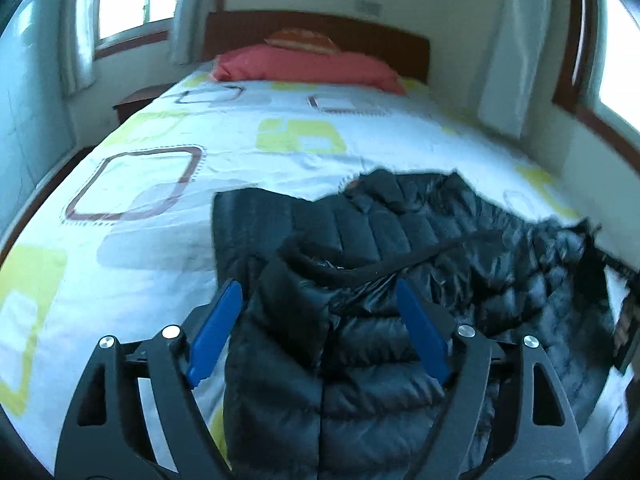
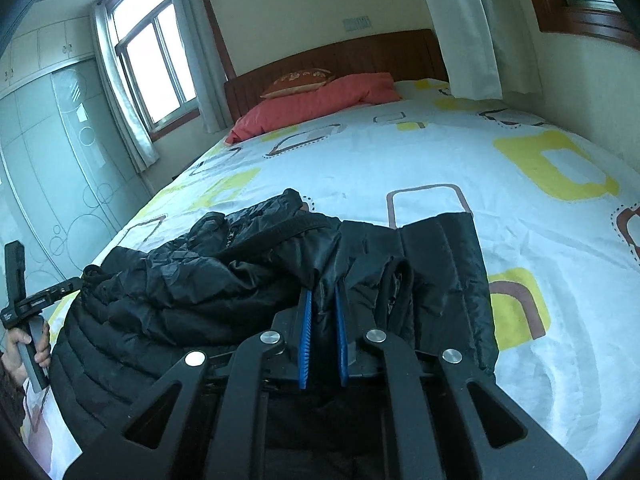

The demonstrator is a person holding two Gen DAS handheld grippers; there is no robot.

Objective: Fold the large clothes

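A black quilted puffer jacket (image 1: 400, 248) lies crumpled on the bed near its foot; it also shows in the right wrist view (image 2: 224, 280). My left gripper (image 1: 320, 292) is open, its blue pads wide apart on either side of a raised fold of the jacket, not closed on it. My right gripper (image 2: 323, 296) is shut on a fold of the jacket near its right part, with cloth pinched between the blue pads. The left hand-held gripper (image 2: 20, 296) shows at the far left of the right wrist view.
The bed (image 1: 280, 160) has a white cover with green and brown squares. A red pillow (image 1: 308, 68) and an orange cushion (image 1: 302, 38) lie by the wooden headboard (image 2: 360, 56). Windows with curtains and a wardrobe (image 2: 60, 160) stand to the left.
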